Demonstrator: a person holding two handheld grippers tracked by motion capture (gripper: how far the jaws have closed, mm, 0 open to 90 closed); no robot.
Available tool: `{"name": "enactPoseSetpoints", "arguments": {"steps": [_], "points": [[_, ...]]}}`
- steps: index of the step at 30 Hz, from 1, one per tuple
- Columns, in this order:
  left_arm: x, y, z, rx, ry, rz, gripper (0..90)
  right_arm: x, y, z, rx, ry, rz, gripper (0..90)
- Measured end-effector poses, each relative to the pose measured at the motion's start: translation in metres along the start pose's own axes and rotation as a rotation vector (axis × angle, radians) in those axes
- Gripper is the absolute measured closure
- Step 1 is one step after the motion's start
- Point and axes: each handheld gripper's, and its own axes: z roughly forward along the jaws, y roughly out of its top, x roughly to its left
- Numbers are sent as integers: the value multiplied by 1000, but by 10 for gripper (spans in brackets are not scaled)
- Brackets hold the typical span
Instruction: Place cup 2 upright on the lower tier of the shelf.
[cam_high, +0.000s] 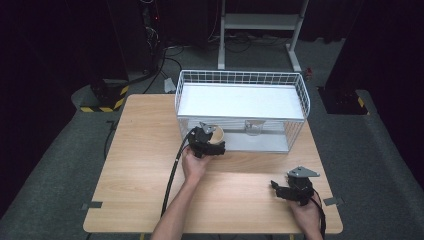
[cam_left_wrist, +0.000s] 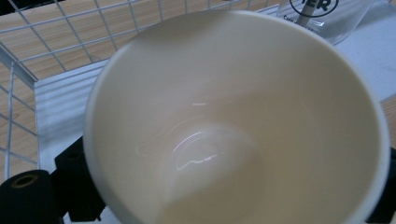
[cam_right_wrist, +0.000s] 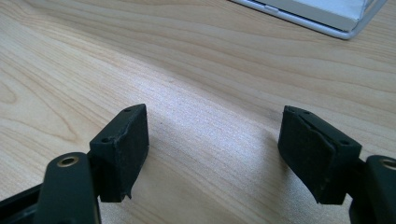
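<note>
The left gripper (cam_high: 214, 141) holds a cream cup (cam_high: 217, 134) at the open front of the white wire rack (cam_high: 300, 85), low over the wooden surface (cam_high: 145, 150). A clear glass (cam_high: 254, 128) stands just right of the cup inside the rack. Far right, the right gripper (cam_high: 278, 189) rests with jaws wide, holding nothing.

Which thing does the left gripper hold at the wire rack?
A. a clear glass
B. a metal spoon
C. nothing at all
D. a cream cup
D: the left gripper holds a cream cup at the front of the white wire rack; the clear glass stands apart inside it.
</note>
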Motion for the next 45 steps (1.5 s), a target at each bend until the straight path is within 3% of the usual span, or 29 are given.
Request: {"name": "enactPoseSetpoints", "arguments": {"steps": [18, 20, 22, 23, 25, 28, 37, 39, 42, 45], "points": [[-3, 3, 12, -26, 41, 11, 75, 0, 0, 0, 0, 0, 0, 247], [-4, 3, 12, -39, 30, -8, 76, 0, 0, 0, 0, 0, 0, 247], [-3, 3, 12, -33, 25, 0, 76, 0, 0, 0, 0, 0, 0, 247], [-4, 2, 12, -30, 13, -20, 76, 0, 0, 0, 0, 0, 0, 247], [-2, 3, 11, -39, 22, -16, 67, 0, 0, 0, 0, 0, 0, 247], [-2, 3, 11, -41, -1, -51, 25, 0, 0, 0, 0, 0, 0, 247], [-1, 2, 8, -35, -3, -19, 0, 0, 0, 0, 0, 0, 0, 247], [-1, 2, 8, -32, -20, -50, 0, 0, 0, 0, -1, 0, 1, 247], [-2, 1, 6, -22, -13, -18, 0, 0, 0, 0, -1, 0, 1, 247], [-1, -2, 3, -29, -14, -19, 0, 0, 0, 0, -1, 0, 1, 247]]}}
